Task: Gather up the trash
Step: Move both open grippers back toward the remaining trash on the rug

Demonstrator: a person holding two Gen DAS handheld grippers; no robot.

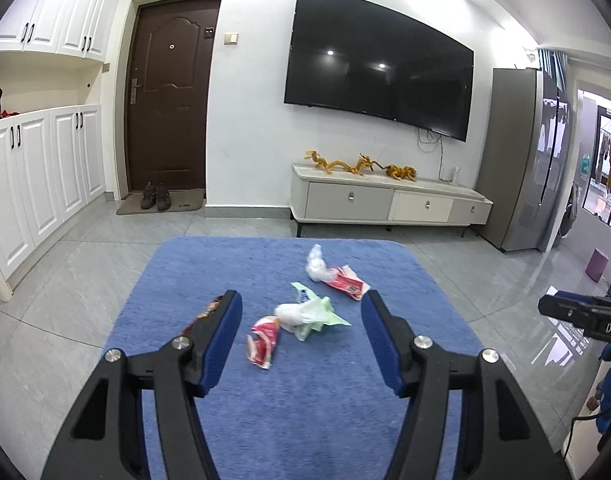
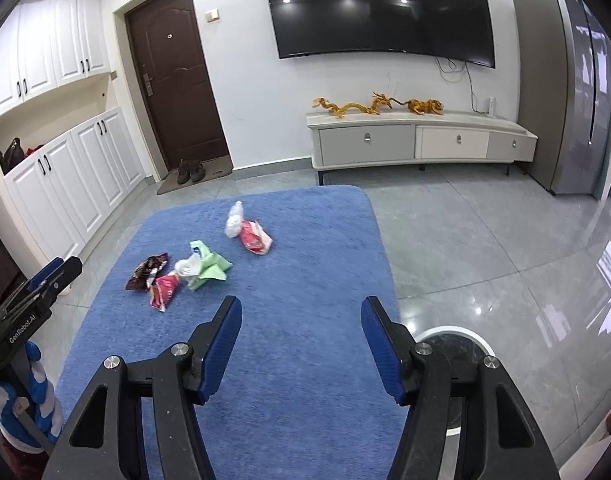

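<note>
Judging from the scene, nothing is collected yet: all the trash (image 2: 197,264) is scattered on the blue tabletop (image 2: 305,340). The left gripper (image 1: 301,336) and right gripper (image 2: 301,340) are held wide open and empty above it.

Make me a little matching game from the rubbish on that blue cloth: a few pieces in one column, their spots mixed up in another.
Things
1. dark brown wrapper
2. green wrapper
3. white plastic wad
4. round bin

Places
A. farthest along the blue cloth, toward the TV
B. on the floor, right of the cloth
C. middle of the litter, beside a crumpled white tissue
D. left end of the litter

Pairs: 1-D, 2-C, 3-A, 4-B
</note>
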